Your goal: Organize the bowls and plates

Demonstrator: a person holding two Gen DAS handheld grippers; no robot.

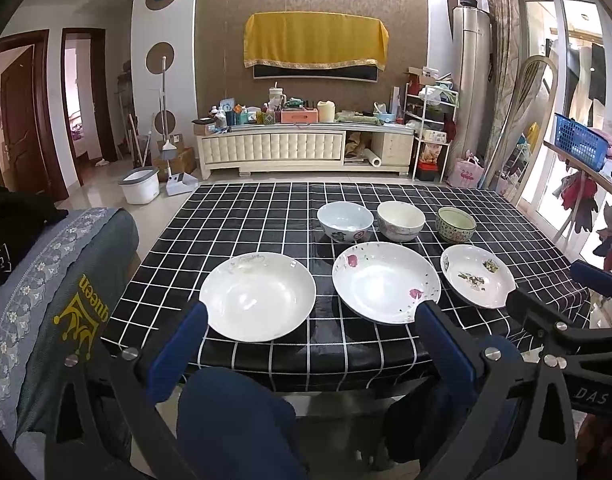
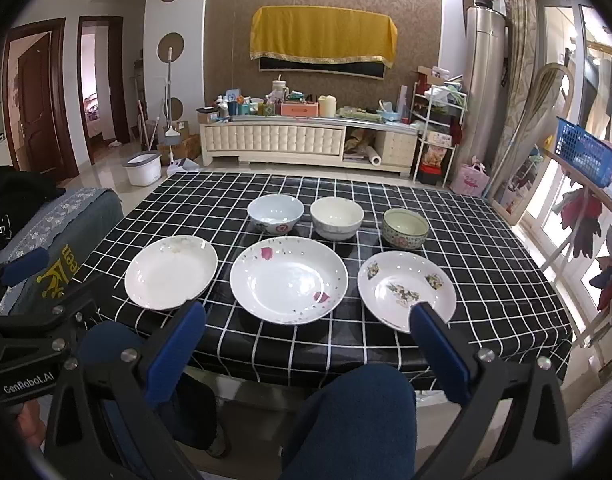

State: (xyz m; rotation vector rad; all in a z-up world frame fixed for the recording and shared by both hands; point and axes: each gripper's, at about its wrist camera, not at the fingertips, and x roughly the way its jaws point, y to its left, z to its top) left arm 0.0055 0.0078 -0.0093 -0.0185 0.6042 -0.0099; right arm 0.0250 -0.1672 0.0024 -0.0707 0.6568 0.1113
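Both grippers, left and right, hold jaws spread wide, empty, short of the plates.

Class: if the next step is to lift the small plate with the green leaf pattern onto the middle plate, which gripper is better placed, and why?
Right, probably. The right gripper hangs open with one fingertip in line with the leaf-pattern plate; the left gripper, also open, frames the plain white plate and the middle plate instead.
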